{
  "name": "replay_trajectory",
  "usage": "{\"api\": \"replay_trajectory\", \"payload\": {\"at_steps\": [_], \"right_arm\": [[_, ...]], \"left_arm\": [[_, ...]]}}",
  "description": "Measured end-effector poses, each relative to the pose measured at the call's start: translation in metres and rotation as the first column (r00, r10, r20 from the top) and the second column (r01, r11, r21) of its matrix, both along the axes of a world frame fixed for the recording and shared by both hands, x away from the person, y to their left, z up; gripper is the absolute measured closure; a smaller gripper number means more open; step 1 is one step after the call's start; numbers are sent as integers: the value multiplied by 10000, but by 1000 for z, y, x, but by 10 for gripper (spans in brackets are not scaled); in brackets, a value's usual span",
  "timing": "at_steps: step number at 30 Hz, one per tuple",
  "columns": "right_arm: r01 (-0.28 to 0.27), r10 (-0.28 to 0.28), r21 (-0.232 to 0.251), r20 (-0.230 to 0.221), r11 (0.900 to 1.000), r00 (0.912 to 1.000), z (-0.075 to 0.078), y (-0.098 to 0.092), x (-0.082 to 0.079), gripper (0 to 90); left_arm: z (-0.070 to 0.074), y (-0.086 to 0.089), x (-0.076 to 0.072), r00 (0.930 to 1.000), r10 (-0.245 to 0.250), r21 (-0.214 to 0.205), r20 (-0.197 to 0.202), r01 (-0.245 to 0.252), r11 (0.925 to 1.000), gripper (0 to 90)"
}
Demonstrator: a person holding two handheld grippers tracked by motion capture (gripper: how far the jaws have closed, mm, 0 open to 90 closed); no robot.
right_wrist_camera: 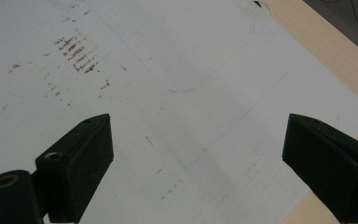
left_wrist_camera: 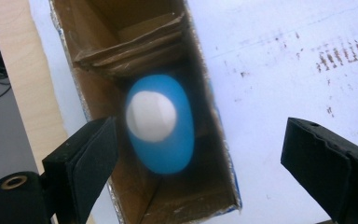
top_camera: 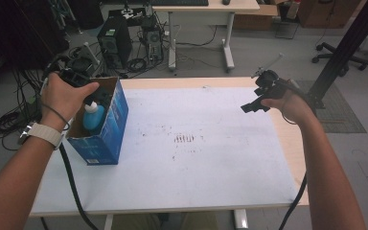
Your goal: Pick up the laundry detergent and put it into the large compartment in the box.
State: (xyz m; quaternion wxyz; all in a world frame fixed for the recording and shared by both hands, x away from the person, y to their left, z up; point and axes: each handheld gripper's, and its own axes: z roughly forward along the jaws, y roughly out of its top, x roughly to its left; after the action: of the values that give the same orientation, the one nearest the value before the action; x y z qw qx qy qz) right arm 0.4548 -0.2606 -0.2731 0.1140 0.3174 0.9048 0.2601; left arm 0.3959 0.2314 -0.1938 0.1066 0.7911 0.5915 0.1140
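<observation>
Because the box stands open-topped at the left of the high view, near the counter's left edge, the left gripper is held straight above it, looking down its shaft. In the left gripper view the bottle, blue with a white cap, sits inside the box at centre frame, seen from above and somewhat blurred; cardboard flaps fold inward behind it toward the upper part of that frame. The jaws there stand wide apart, one over the box's left wall and the other out over the white counter at lower right, so they grip nothing; that spread looks suited either to a bottle just let go or to one about to be reached for, and I cannot tell which. In the high view the bottle stands upright against the near wall of the box. The right gripper hovers at the right of the high view, well apart from the box, above the counter's far right corner, likely kept out of the way of the left hand's work. Its own view looks down on bare white sheet with dark scuff marks at upper left, and its jaws are likewise spread wide with nothing between them.
</observation>
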Motion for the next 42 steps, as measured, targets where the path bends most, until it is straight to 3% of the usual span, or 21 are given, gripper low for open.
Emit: {"api": "replay_trajectory", "payload": {"at_steps": [12, 20, 30, 34, 42], "right_arm": [[10, -10, 27, 52, 10000, 10000, 3, 0, -3, 89], [4, -4, 20, 77, 10000, 10000, 6, 0, -4, 89], [46, -46, -4, 94, 10000, 9999, 8, -1, -6, 89], [49, -49, 1, 107, 10000, 9999, 8, 0, -6, 89], [12, -11, -4, 119, 10000, 9999, 8, 2, -6, 89]], "left_arm": [[9, -12, -7, 9990, -448, 0, -16, 448, 9990, 114], [17, -24, -11, 9950, -1003, -70, -16, 1003, 9949, 114], [21, -43, -19, 9787, -2055, -126, 13, 2055, 9786, 114], [23, -51, -23, 9690, -2471, -117, 91, 2472, 9689, 117], [27, -63, -27, 9555, -2946, -104, 149, 2948, 9555, 117]]}}
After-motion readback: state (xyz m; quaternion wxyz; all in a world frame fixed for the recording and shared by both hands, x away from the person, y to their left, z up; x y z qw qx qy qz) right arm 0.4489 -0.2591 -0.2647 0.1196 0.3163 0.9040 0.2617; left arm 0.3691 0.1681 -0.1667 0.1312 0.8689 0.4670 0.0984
